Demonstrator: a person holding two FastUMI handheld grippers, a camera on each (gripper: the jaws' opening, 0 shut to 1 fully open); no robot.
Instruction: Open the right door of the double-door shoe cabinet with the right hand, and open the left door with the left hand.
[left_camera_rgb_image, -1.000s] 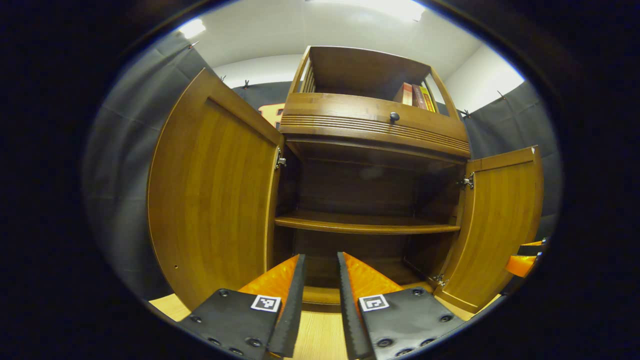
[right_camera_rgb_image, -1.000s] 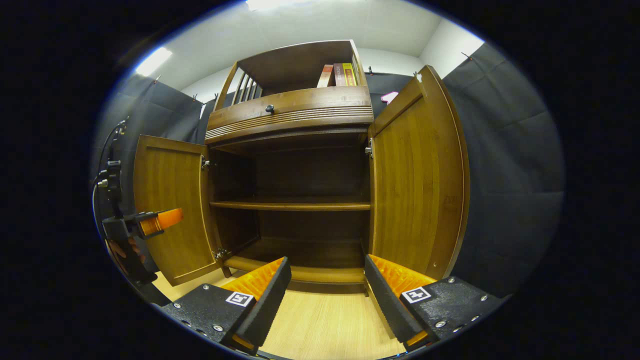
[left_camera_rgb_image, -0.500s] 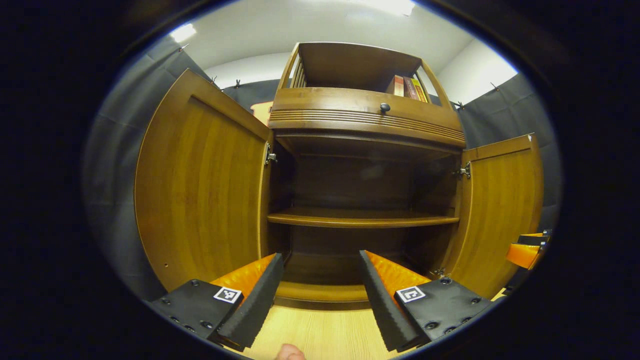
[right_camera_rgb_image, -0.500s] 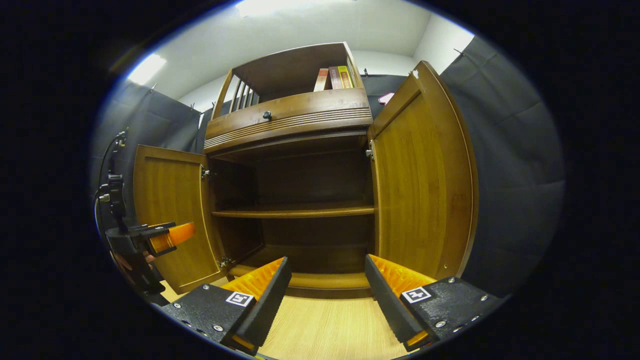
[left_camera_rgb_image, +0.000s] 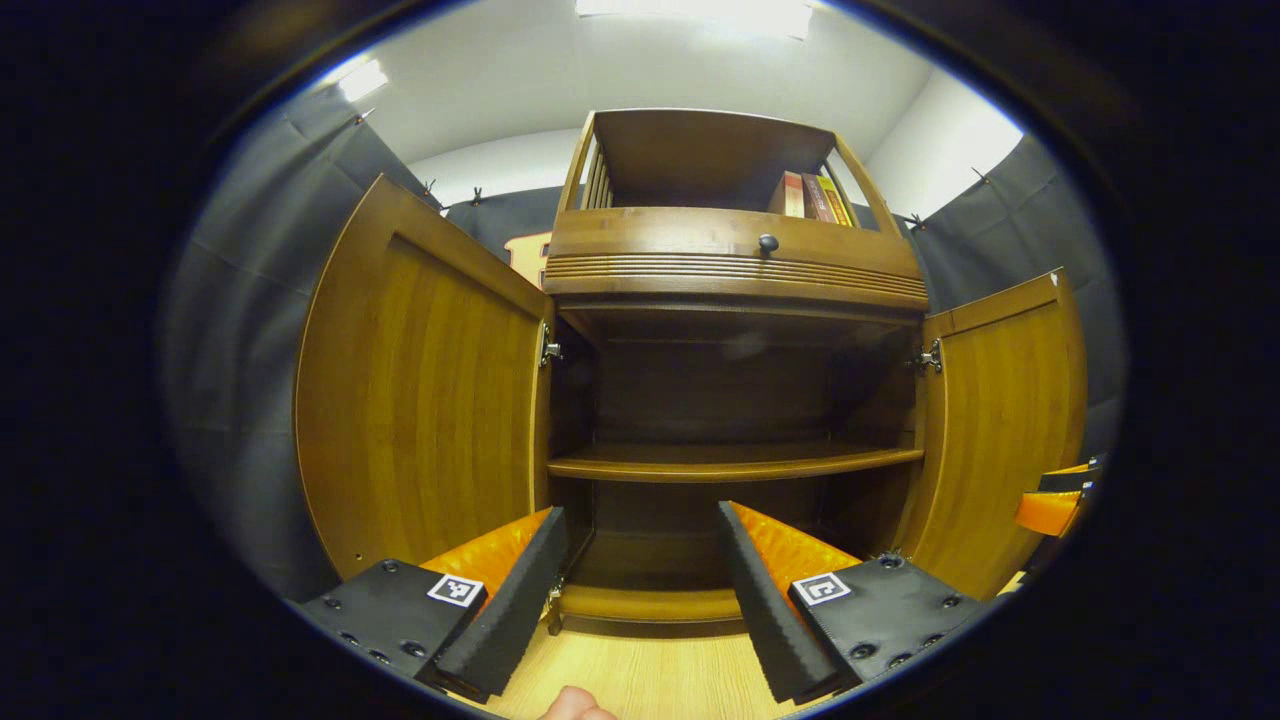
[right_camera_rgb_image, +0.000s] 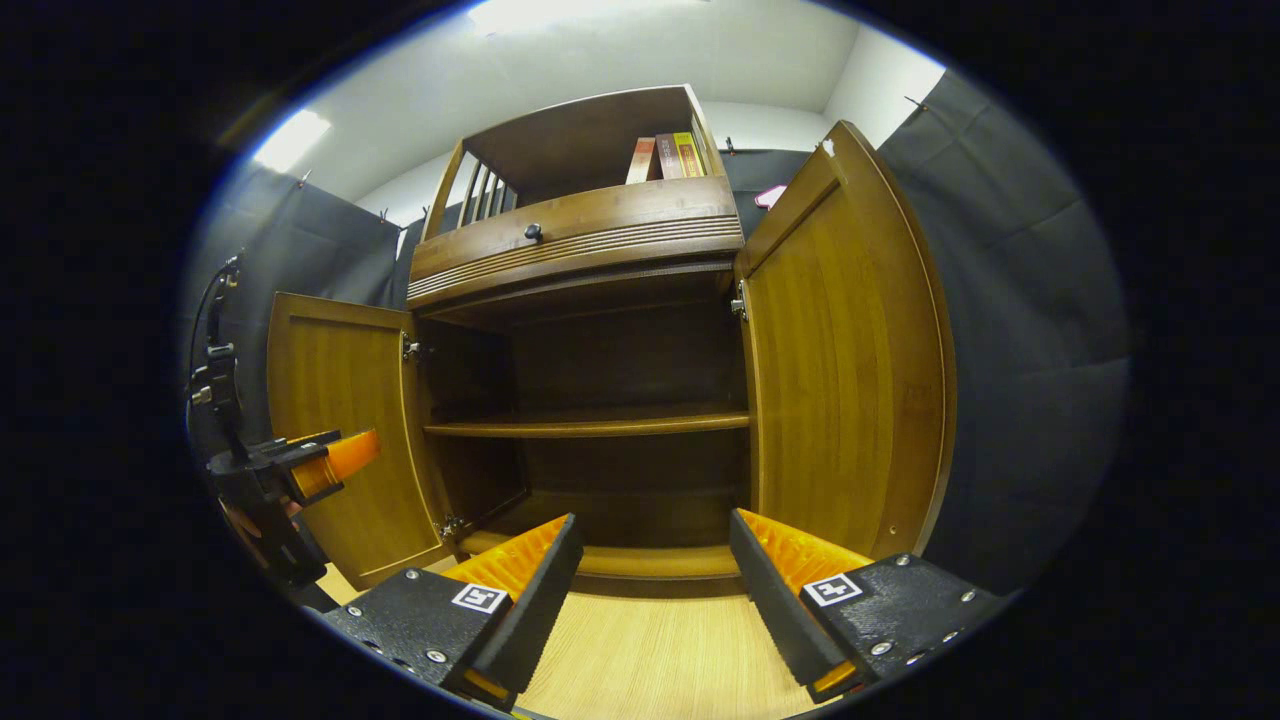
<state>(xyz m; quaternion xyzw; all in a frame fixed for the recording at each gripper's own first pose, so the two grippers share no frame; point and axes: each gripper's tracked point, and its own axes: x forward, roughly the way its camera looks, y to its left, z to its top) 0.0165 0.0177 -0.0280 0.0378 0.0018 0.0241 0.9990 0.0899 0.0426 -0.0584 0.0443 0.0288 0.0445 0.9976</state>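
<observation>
The brown wooden shoe cabinet (left_camera_rgb_image: 735, 270) (right_camera_rgb_image: 580, 235) stands with both doors swung wide. In the left gripper view the left door (left_camera_rgb_image: 425, 390) is near on the left and the right door (left_camera_rgb_image: 1000, 420) farther on the right. The right gripper view has the right door (right_camera_rgb_image: 840, 350) close by and the left door (right_camera_rgb_image: 345, 420) beyond. My left gripper (left_camera_rgb_image: 640, 515) is open, in front of the cabinet, holding nothing. My right gripper (right_camera_rgb_image: 655, 520) is open too, free of the doors. The left gripper (right_camera_rgb_image: 310, 465) also shows far left in the right gripper view; the right gripper (left_camera_rgb_image: 1050, 505) shows far right in the left gripper view.
Inside the cabinet a bare middle shelf (left_camera_rgb_image: 730, 462) (right_camera_rgb_image: 590, 425) spans its width. Above sits a drawer with a dark knob (left_camera_rgb_image: 768, 242) (right_camera_rgb_image: 533, 232) and an open top shelf with a few books (left_camera_rgb_image: 810, 195) (right_camera_rgb_image: 665, 155). Light wooden floor (right_camera_rgb_image: 650, 655) lies in front.
The left gripper's fingers spread from nearly closed to open and it backed off slightly from the cabinet. The right gripper stayed open and barely moved. Both doors kept their wide-open positions.
</observation>
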